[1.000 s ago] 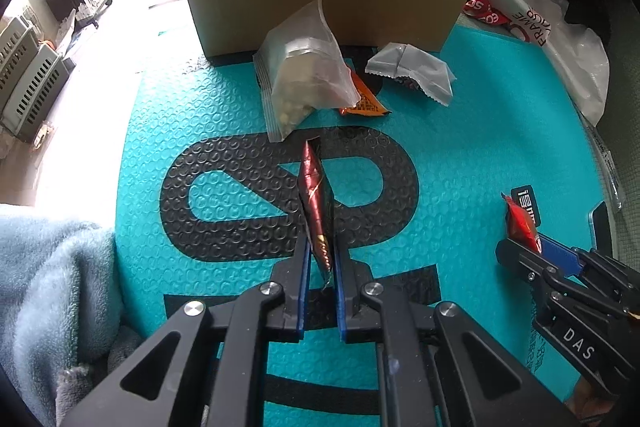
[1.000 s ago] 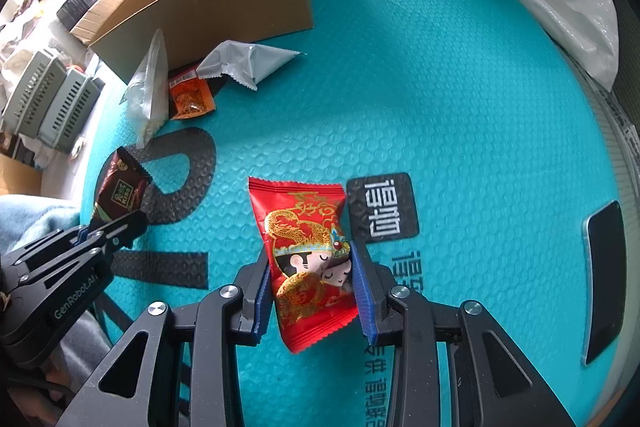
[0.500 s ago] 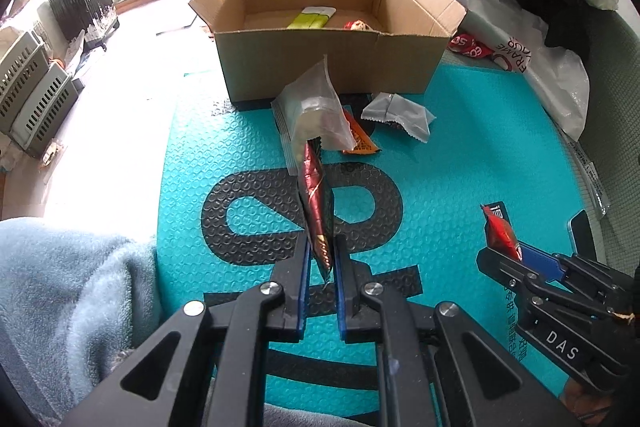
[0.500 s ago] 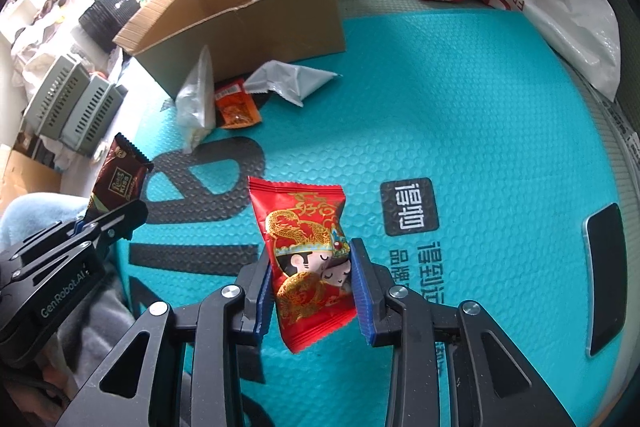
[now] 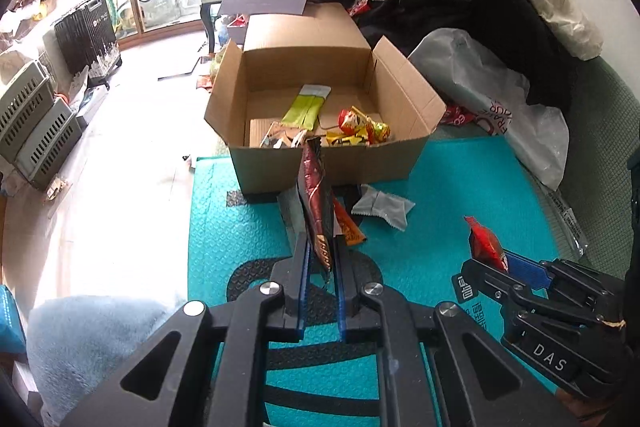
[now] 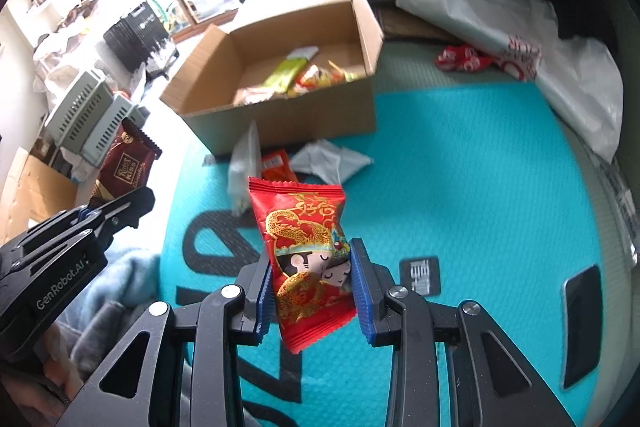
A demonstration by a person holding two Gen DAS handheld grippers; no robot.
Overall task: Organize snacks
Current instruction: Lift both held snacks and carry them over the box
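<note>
Left wrist view, left tool (image 5: 320, 259) gripping chocolate packet (image 5: 314, 203) short of box rim (image 5: 332, 147), right tool (image 6: 312, 291) gripping red packet (image 6: 306, 247).

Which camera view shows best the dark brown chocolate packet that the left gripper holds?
The right wrist view. It shows the chocolate packet from its broad printed face, above the left gripper. The left wrist view shows the same packet only edge-on, as a thin strip between the blue pads, standing in front of the cardboard box.

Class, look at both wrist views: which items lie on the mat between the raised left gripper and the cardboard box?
Three packets lie before the cardboard box: a clear bag, an orange sachet and a grey-white wrapper. The right wrist view shows them best; the left gripper partly hides them.
</note>
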